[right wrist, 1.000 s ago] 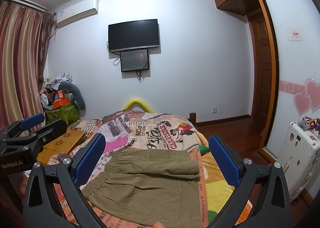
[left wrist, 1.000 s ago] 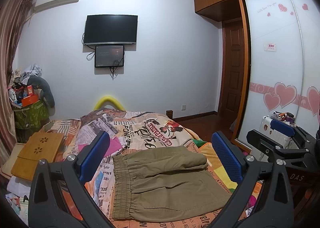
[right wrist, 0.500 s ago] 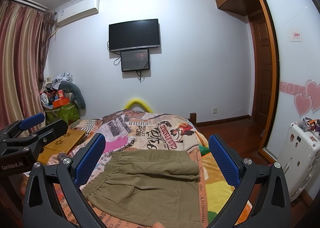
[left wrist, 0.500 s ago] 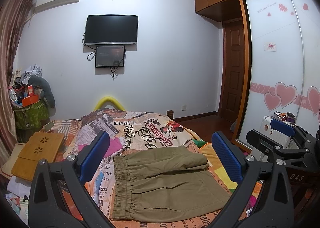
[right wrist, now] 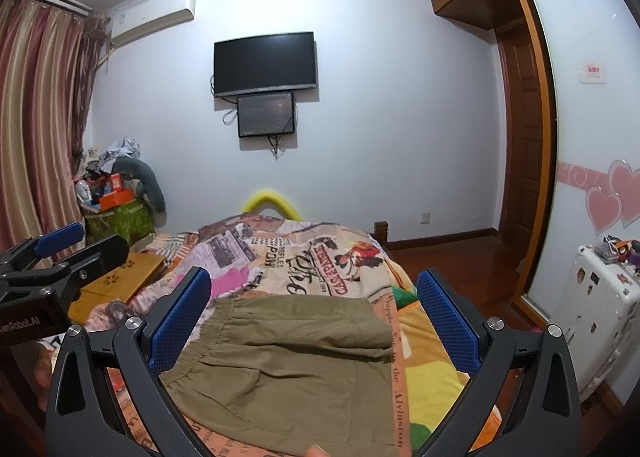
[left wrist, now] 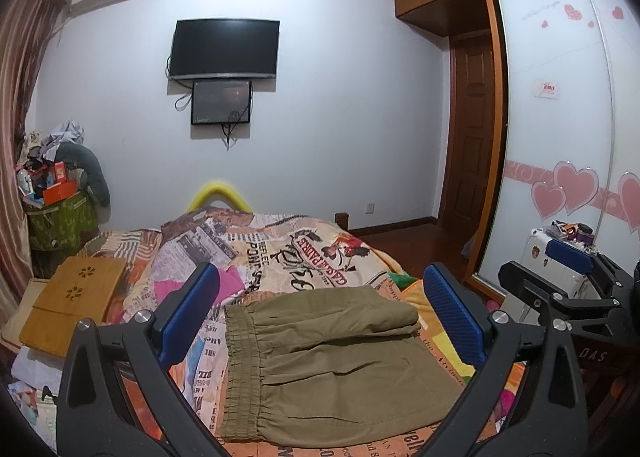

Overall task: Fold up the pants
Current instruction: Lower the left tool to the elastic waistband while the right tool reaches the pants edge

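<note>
Olive-khaki pants lie folded into a compact rectangle on the bed, elastic waistband to the left, with a folded layer on the far half. They also show in the right wrist view. My left gripper is open and empty, held above the pants. My right gripper is open and empty, also above them. Each gripper appears at the edge of the other's view.
The bed has a colourful printed cover. A wooden lap desk lies at the bed's left edge. A white suitcase stands right, by the sliding wardrobe door. A cluttered green bin sits at far left.
</note>
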Available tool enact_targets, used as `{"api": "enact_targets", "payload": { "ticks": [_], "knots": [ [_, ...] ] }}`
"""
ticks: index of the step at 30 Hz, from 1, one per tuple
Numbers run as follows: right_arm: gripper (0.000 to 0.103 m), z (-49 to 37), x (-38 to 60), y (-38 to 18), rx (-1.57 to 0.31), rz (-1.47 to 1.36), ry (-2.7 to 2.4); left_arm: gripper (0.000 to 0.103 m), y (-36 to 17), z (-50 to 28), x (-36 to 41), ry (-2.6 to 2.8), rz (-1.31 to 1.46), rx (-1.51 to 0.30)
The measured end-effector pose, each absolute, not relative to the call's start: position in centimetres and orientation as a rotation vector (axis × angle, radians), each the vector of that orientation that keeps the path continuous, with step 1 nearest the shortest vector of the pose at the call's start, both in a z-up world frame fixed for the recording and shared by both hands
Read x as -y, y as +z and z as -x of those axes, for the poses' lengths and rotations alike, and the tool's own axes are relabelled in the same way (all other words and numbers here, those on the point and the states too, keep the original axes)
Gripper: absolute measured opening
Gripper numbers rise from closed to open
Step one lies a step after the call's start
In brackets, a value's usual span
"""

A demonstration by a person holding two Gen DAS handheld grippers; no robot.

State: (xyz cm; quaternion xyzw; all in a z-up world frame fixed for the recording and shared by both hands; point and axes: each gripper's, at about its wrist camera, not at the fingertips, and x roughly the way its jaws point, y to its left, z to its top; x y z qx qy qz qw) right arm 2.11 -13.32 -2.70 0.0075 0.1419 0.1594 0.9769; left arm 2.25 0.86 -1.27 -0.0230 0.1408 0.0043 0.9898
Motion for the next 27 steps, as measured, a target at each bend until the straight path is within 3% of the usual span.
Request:
{"api": "enact_targets", "payload": {
  "ticks": [15, 27],
  "knots": [
    [0.103, -9.5, 15.9, -8.6, -0.551, 0.037, 0.205, 0.103, -7.9, -12.2, -4.0, 0.095, 0.07, -0.521],
    [0.102, -16.2, 17.8, -16.0, -0.818, 0.058, 0.211, 0.103, -16.5, -20.9, -9.4, 0.111, 0.135, -0.841]
  ]
}}
